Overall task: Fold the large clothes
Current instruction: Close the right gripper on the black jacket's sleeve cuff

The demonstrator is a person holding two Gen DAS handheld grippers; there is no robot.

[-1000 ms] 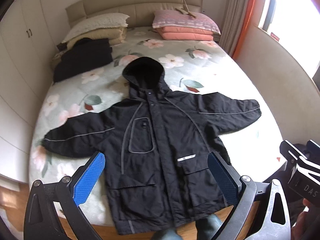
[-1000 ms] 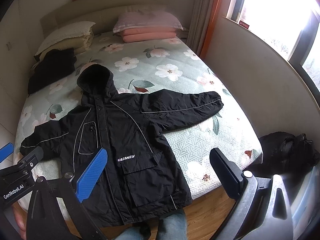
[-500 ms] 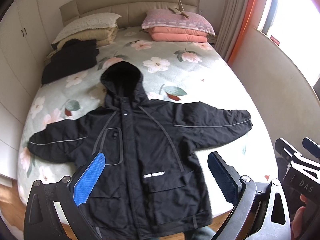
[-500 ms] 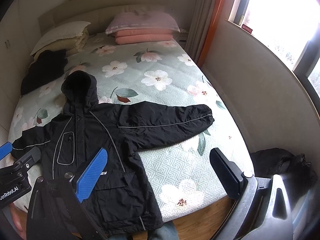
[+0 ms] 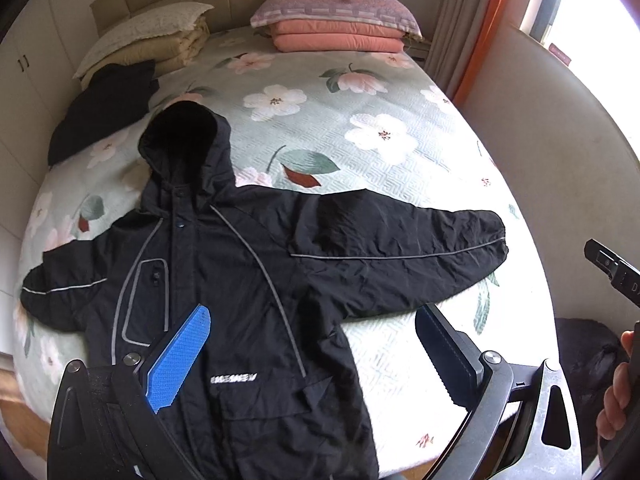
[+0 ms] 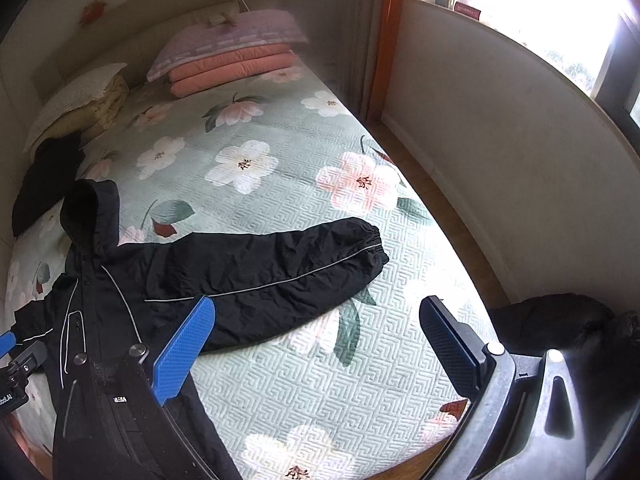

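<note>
A black hooded jacket (image 5: 240, 280) lies flat, front up, on the flowered bed (image 5: 360, 128), sleeves spread out to both sides. Its right-hand sleeve (image 6: 280, 272) reaches toward the bed's right edge. My left gripper (image 5: 312, 344) is open and empty, above the jacket's lower body. My right gripper (image 6: 316, 340) is open and empty, above the bedspread just in front of the right-hand sleeve. The jacket's hem is hidden behind the gripper bodies.
A folded black garment (image 5: 104, 108) lies at the bed's far left by cream pillows (image 5: 148, 40). Pink pillows (image 5: 340, 24) sit at the headboard. A wall and window (image 6: 520, 100) run along the right. A black bag (image 6: 560, 328) lies on the floor at right.
Both grippers have moved to the right and closer to the bed; the jacket has shifted left in both views. The jacket itself has not moved.
</note>
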